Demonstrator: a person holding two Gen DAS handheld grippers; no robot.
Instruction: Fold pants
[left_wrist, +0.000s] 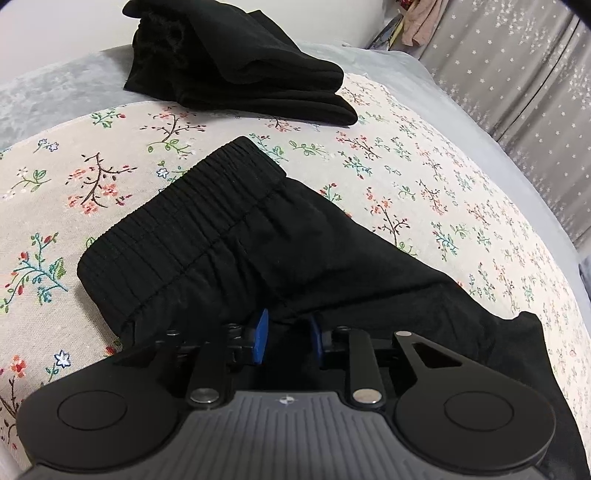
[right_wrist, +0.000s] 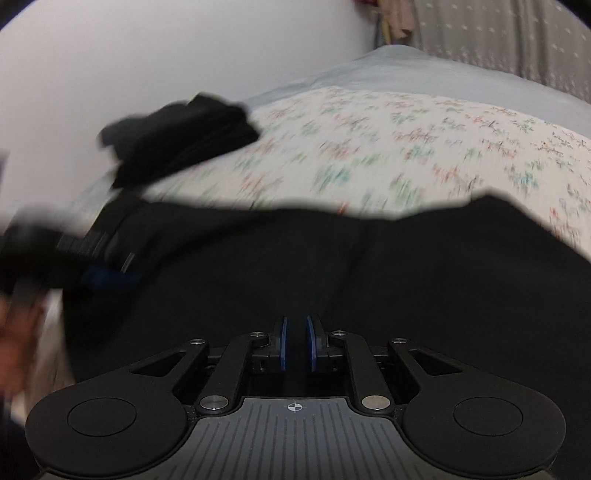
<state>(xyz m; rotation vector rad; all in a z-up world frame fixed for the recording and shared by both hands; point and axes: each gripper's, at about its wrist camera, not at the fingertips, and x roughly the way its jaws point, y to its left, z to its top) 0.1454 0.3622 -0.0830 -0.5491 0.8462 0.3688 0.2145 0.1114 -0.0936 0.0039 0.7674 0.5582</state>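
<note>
Black pants (left_wrist: 229, 240) lie on a floral cloth (left_wrist: 424, 177), their ribbed elastic waistband (left_wrist: 177, 221) toward the far left. My left gripper (left_wrist: 286, 338) holds a fold of the pants fabric between its blue pads (left_wrist: 260, 334), jaws narrowly apart around the cloth. In the blurred right wrist view the same pants (right_wrist: 369, 266) fill the foreground. My right gripper (right_wrist: 295, 343) is closed on the black fabric, its blue pads (right_wrist: 282, 343) nearly together. The left gripper (right_wrist: 99, 275) shows at the left edge as a blur.
A second pile of folded black garments (left_wrist: 236, 66) sits at the far edge of the floral cloth, also in the right wrist view (right_wrist: 184, 136). A grey blanket (left_wrist: 44, 96) lies under the cloth. A star-patterned curtain (left_wrist: 517, 66) hangs at the right, a white wall behind.
</note>
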